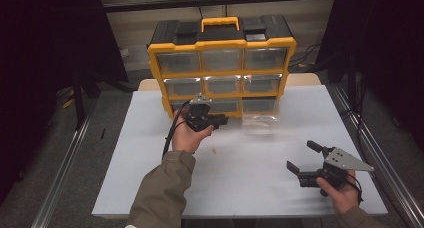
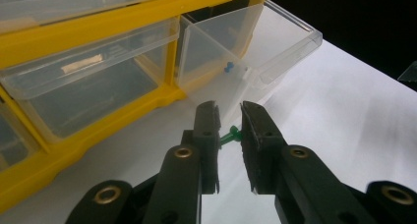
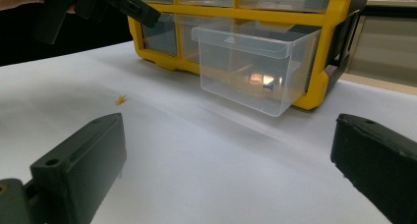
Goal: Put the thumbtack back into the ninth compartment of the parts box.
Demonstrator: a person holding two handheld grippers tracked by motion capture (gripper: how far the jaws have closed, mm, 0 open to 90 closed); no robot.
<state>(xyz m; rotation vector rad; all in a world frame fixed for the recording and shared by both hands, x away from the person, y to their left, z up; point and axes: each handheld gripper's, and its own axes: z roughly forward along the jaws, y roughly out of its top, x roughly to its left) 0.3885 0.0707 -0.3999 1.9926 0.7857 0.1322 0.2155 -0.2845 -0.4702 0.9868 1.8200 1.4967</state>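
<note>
I hold a green pushpin (image 2: 231,134) in my left gripper (image 2: 229,135), close to the back edge of the white table (image 1: 150,188), just in front of the yellow drawer cabinet (image 1: 221,47). My left jaws stand nearly closed, with a narrow gap between them. The pin lies across that gap, its head toward the right pad and its point end at the left one. I judge it pinched there, since it stays up off the table. I keep it low and close to the pulled-out clear drawer (image 2: 251,52) in the cabinet's bottom row because that, I judge, is where the pin goes. A blue pin (image 2: 228,67) already lies inside.

The drawer stands well out from its slot, so its open top is free to drop into from above.

My right gripper (image 1: 304,160) waits near the front right corner of the table, well apart from the cabinet. Its jaws are spread wide, with nothing between them. A small yellow pin (image 3: 120,99) lies loose on the table near the middle, between my two hands, likely next to be picked up.
</note>
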